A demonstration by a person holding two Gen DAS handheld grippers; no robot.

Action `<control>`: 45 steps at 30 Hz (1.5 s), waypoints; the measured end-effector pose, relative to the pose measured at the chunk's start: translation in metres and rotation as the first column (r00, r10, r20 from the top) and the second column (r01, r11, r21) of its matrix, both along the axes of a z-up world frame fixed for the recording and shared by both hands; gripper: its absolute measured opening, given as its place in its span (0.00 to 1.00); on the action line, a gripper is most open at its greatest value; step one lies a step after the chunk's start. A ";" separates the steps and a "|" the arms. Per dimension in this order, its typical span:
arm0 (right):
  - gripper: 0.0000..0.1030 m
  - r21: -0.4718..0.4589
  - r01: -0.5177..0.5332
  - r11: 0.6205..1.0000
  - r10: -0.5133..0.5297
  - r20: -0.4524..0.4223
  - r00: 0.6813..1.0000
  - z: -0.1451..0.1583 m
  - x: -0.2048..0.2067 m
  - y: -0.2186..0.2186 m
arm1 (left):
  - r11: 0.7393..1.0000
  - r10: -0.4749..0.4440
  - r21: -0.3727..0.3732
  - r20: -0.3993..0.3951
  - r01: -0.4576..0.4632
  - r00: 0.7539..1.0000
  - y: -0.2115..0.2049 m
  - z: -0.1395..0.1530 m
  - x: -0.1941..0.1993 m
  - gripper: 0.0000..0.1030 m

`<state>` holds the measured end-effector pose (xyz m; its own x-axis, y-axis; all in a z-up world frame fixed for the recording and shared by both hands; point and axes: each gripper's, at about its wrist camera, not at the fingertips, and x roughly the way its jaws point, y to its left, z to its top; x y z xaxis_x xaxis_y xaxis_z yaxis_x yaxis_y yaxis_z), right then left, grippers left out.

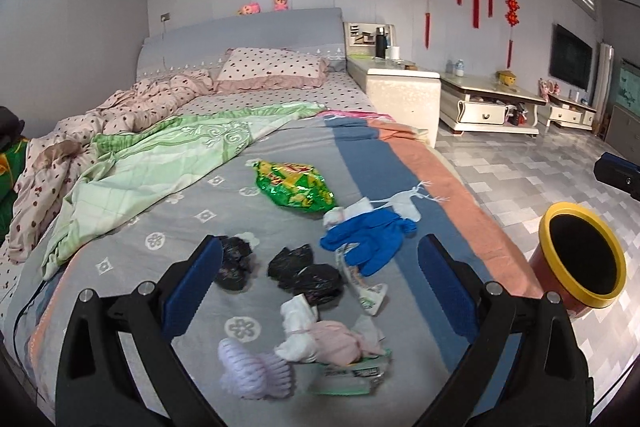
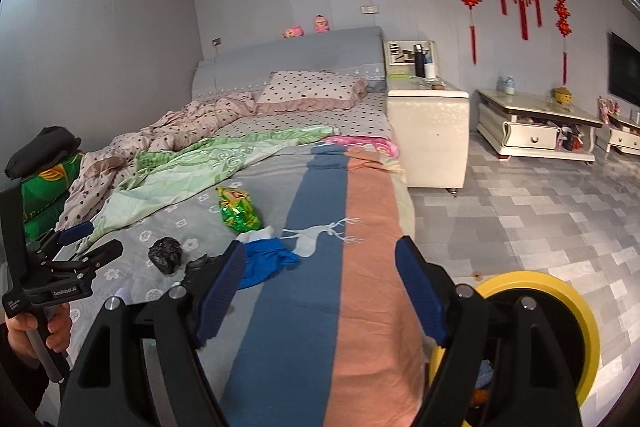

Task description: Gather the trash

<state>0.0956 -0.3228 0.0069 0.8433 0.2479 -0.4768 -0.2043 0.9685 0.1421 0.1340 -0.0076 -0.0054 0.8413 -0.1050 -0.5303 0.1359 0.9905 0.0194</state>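
A: Why do the left tongs (image 1: 320,291) hang spread over the bed (image 1: 400,155)?

B: Crumpled black plastic bags (image 1: 306,273) lie between them; the right tongs (image 2: 320,295), also spread and empty, wait beside the yellow-rimmed red bin (image 2: 560,307).

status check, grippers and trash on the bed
Left gripper open over trash pile. Right gripper open, empty. Yellow-rimmed bin beside bed. Nothing blocking.

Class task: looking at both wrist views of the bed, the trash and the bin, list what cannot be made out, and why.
- Bin contents: right wrist view, the right gripper covers them; left wrist view shows only darkness.
- Pile of wrappers: left wrist view, blurred, print unreadable.
- Black bag: right wrist view, partly behind a finger.
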 end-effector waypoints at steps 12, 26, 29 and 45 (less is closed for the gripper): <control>0.71 -0.010 -0.235 0.972 0.230 -0.162 0.960 -0.064 0.016 0.105 | 0.993 0.113 -0.034 -0.106 -0.117 0.988 0.064 -0.063 -0.011 0.91; 0.71 0.077 -0.383 0.921 0.386 -0.326 0.863 -0.131 0.028 0.165 | 0.980 0.136 -0.114 -0.208 -0.163 0.969 0.100 -0.129 -0.001 0.91; 0.71 0.097 -0.395 0.914 0.401 -0.376 0.836 -0.146 0.035 0.177 | 0.977 0.112 -0.155 -0.217 -0.148 0.970 0.103 -0.137 0.003 0.91; 0.41 0.152 -0.401 0.904 0.424 -0.450 0.786 -0.171 0.059 0.192 | 0.971 -0.052 -0.237 -0.209 0.001 0.976 0.082 -0.148 0.021 0.36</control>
<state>0.1546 -0.1309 -0.1644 0.3389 0.5526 -0.7614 -0.4817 0.7971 0.3641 0.1549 0.0748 -0.1530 0.7069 -0.2683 -0.6544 0.1374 0.9597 -0.2450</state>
